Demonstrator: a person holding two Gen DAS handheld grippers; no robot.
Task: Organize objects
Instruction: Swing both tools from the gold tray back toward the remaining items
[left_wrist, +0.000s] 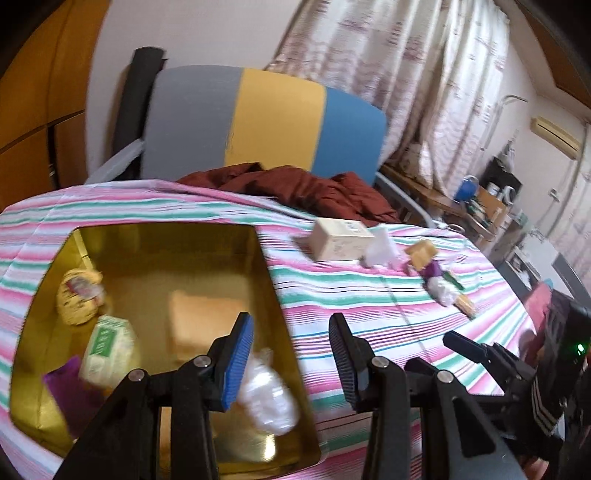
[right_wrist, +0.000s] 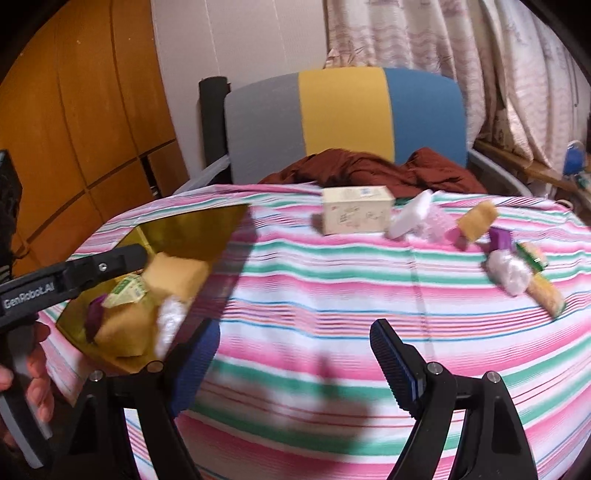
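A pink, green and white striped cloth-covered table carries a gold rectangular metal tin at its left, already holding a round yellow packet, a pale green-labelled packet and a clear crinkled plastic wrapper. Farther back stands a cream cardboard box, with a white block and small wrapped snacks to its right, though blur hides what these are. The left gripper hangs over the tin's right edge, jaws apart and empty; the right gripper hovers over bare cloth, likewise spread. Filling looks partway done; next, probably, a reach for the box or snacks.
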